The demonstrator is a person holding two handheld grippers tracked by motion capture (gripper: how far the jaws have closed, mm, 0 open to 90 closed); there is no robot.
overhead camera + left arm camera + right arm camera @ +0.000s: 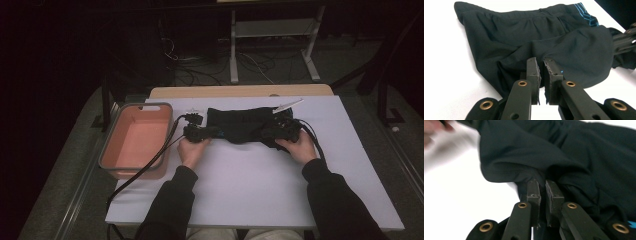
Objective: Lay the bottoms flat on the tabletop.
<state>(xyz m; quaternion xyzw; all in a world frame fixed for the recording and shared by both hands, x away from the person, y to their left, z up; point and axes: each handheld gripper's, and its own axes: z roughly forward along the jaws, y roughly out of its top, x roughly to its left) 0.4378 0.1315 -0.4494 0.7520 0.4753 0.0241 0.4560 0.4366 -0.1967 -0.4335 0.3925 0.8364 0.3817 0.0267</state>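
In the left gripper view, the left gripper [541,65] stands at lower centre with its jaws pinched nearly together on an edge of the black garment [534,37], a thin fold of cloth caught between the pads. The right gripper view shows the right gripper [542,187] the same way at lower centre: jaws drawn close and clamped on a bunched fold of the same garment, which rises over them and fills the upper right of the frame.

The left gripper view also shows blue stripes [585,13] printed on the cloth at the upper right, and the other gripper's black arms at the right edge. The right gripper view has a small blue mark at its lower right corner and a blurred hand in the upper left corner.

The high view gives the layout. The garment lies stretched across the middle of the white table [250,185], the left hand [192,150] holding its left end and the right hand [301,146] its right end. A pink tub [119,157] sits at the table's left edge, just beside the left hand, and a cable runs along it.
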